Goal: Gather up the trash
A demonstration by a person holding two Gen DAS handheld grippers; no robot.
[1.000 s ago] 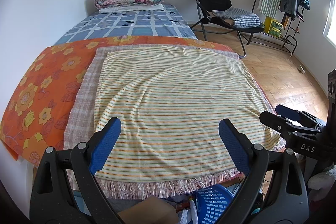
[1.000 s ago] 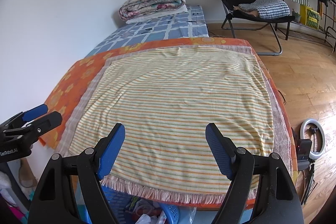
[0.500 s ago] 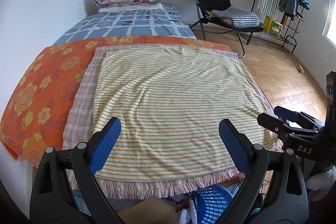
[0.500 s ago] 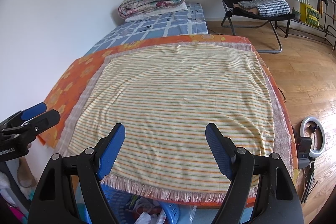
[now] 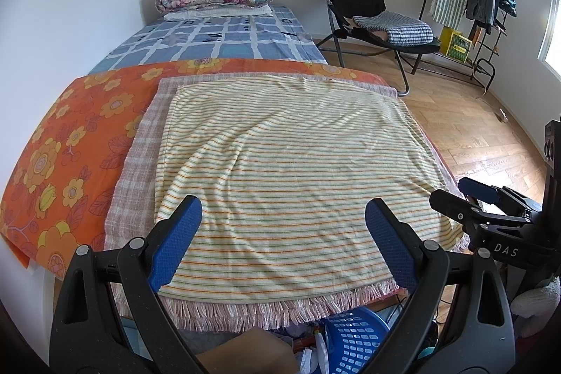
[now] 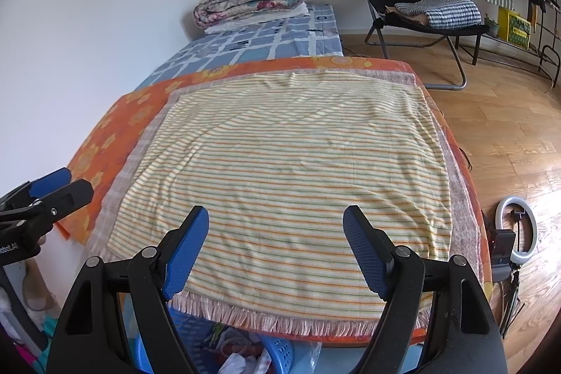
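The left gripper (image 5: 283, 230) is spread wide and holds nothing; the right gripper (image 6: 276, 239) is wide and empty too. Both hang over the near edge of the striped cloth (image 5: 291, 170), low in each frame.

The trash (image 6: 242, 356) — crumpled paper and wrappers — sits at the bottom centre of the right view, in and around a blue basket (image 5: 354, 335) tucked under the cloth's fringe (image 5: 252, 311).

Risks, as I judge them: reaching down, a finger could snag the fringe and drag the cloth off. The basket's open mesh might catch a fingertip. Crumpled paper is light, so a shallow pinch may slip. With both grippers close together at one spot, they could knock each other. Cables near the ring light (image 6: 517, 226), lower right of the right view, could tangle a wide swing.

Writing: "DAS" on the right gripper's body in the left view — and a clipped white word at the right view's left edge, too cut off to read.
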